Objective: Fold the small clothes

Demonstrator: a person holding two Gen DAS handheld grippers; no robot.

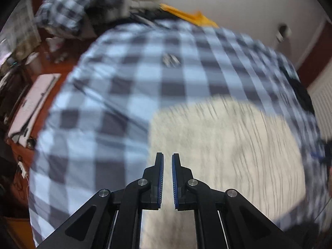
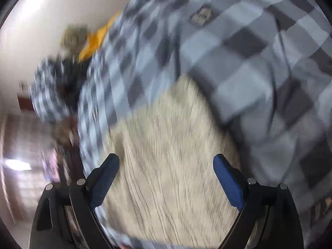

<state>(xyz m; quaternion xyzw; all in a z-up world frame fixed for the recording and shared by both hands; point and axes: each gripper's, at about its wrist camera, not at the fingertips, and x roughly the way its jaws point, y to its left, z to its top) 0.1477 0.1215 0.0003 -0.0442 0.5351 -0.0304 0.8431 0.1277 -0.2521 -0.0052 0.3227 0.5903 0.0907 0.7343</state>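
A cream ribbed knit garment [image 1: 224, 145] lies flat on a blue-grey checked bedsheet [image 1: 124, 83]. My left gripper [image 1: 167, 155] hovers over the garment's left edge, its blue-padded jaws shut with only a slit between them and nothing held. In the right wrist view the same cream garment [image 2: 166, 145] fills the lower middle, blurred. My right gripper [image 2: 166, 159] stands wide open above it with nothing between the fingers. Both views are smeared by motion.
A checked pillow [image 1: 68, 6] and a yellow item [image 1: 186, 15] lie at the bed's far end against a white wall [image 1: 249, 4]. Left of the bed are a reddish floor and a pale flat board [image 1: 33, 103]. A dark cloth [image 1: 300, 89] sits at the bed's right edge.
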